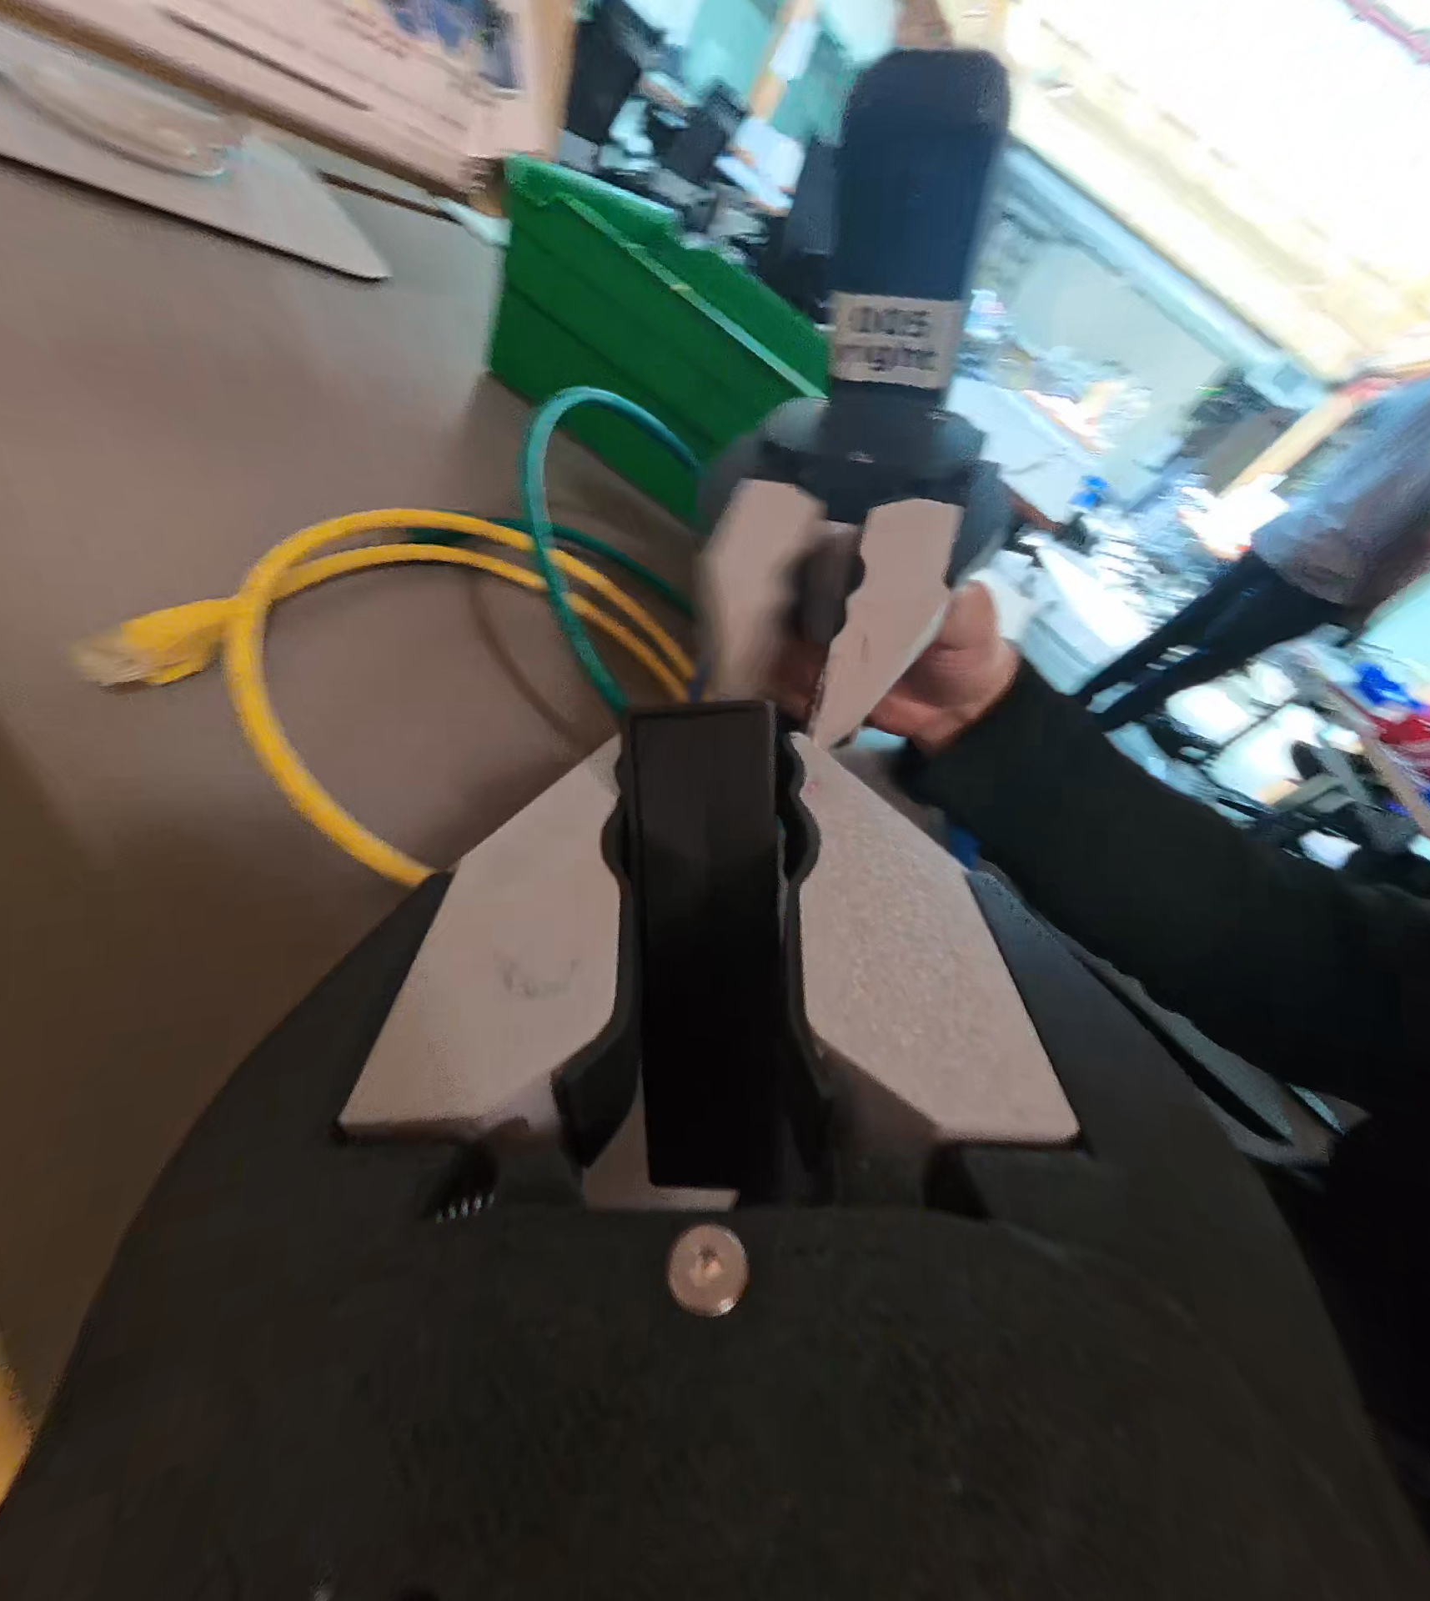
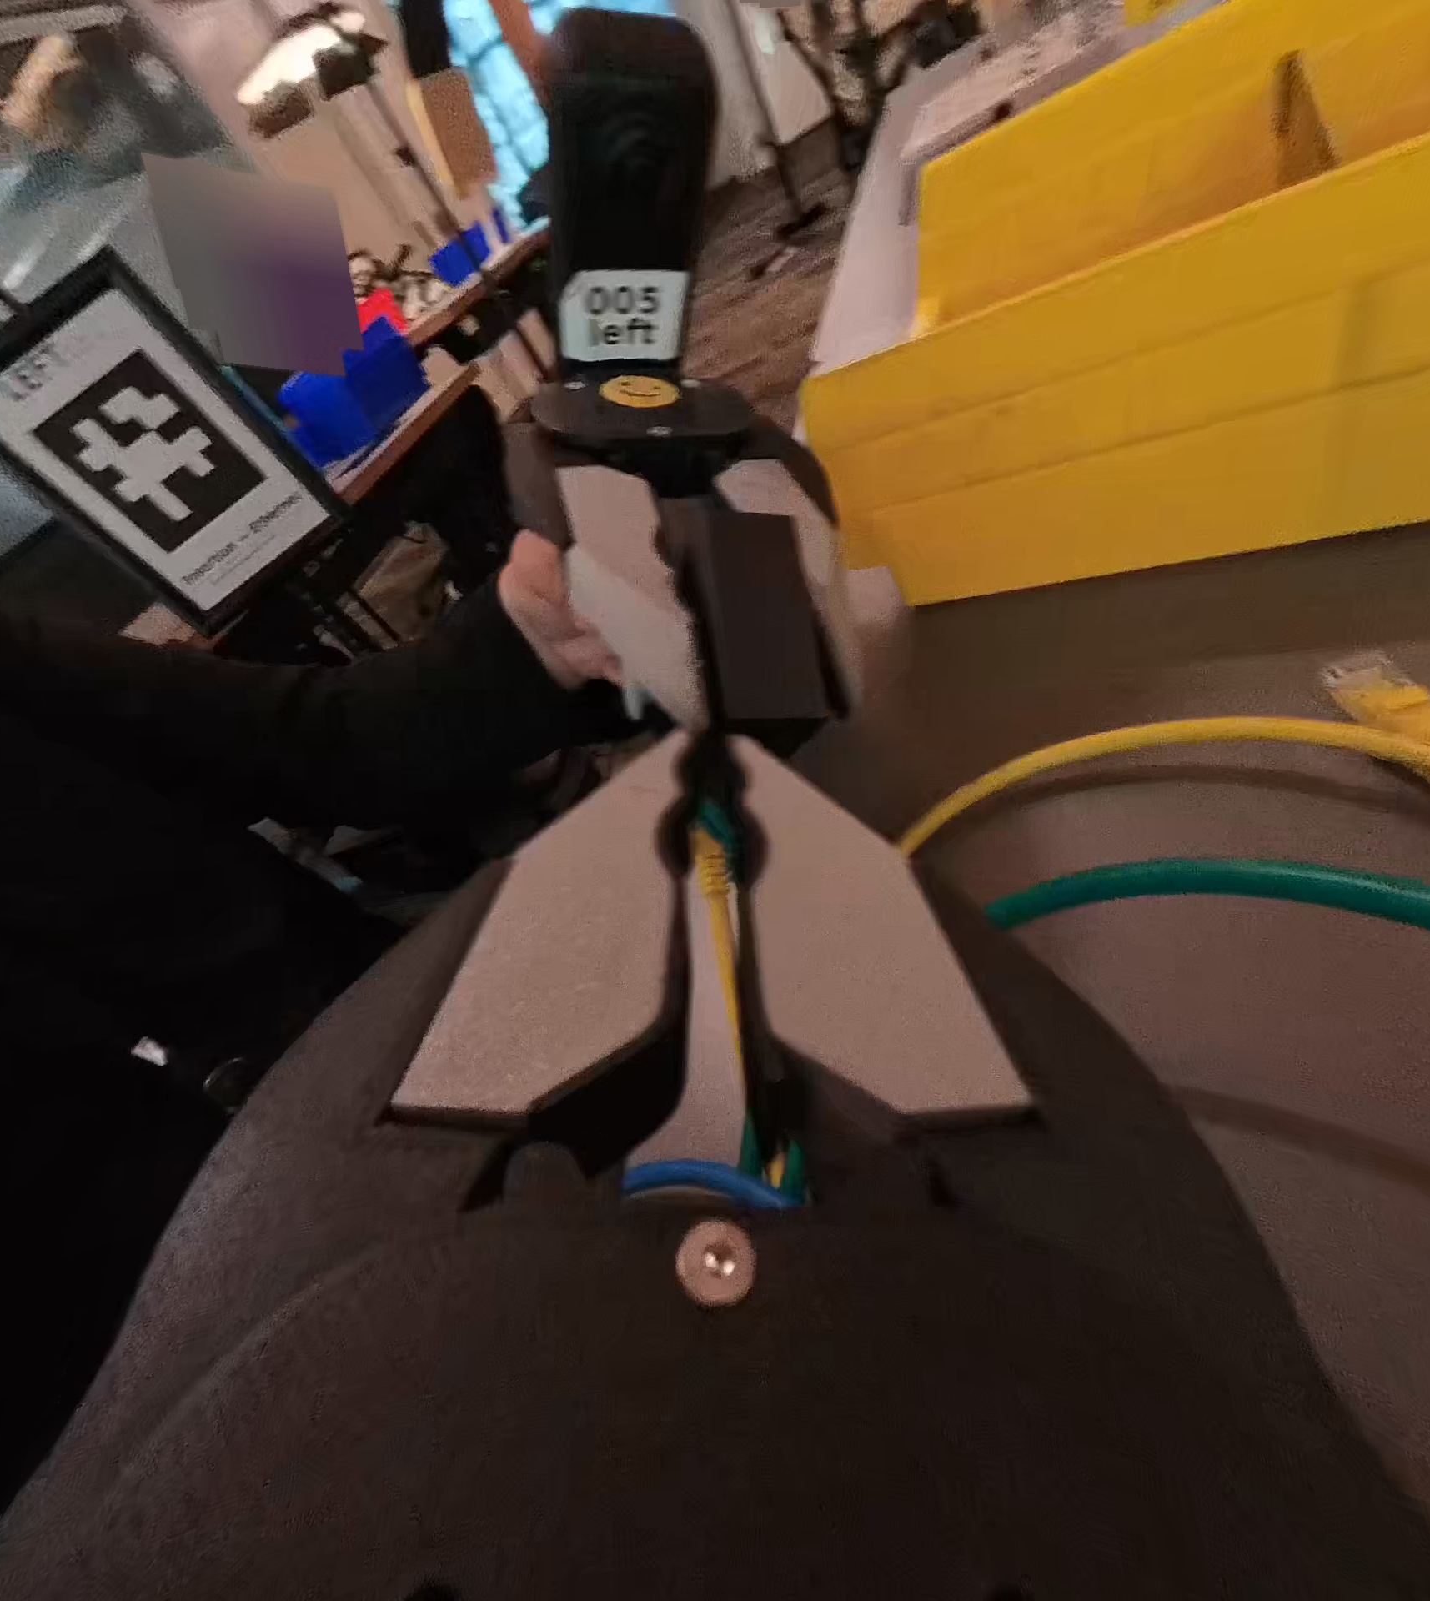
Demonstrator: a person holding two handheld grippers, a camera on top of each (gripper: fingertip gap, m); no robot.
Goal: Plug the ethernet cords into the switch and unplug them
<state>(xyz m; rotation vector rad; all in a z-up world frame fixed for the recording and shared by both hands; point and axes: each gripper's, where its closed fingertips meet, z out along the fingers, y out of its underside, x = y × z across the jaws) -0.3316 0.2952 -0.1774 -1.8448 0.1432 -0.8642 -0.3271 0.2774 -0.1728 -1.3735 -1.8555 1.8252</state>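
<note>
two grippers meeting, left gripper [image 1: 707, 736] clamping black switch [image 1: 707, 936], right gripper [image 2: 715, 762] pinching cords [image 2: 720, 875]

yellow cord [image 1: 278, 658] | green cord [image 1: 559, 554] | black switch [image 1: 707, 936] | green bin [image 1: 633, 320] | brown table [image 1: 131, 520]

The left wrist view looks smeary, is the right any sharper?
Left wrist view: motion blur smears the yellow plug and green bin; windows glare white. Right wrist view: slightly sharper, the yellow bin soft; both bend at the edges.
</note>
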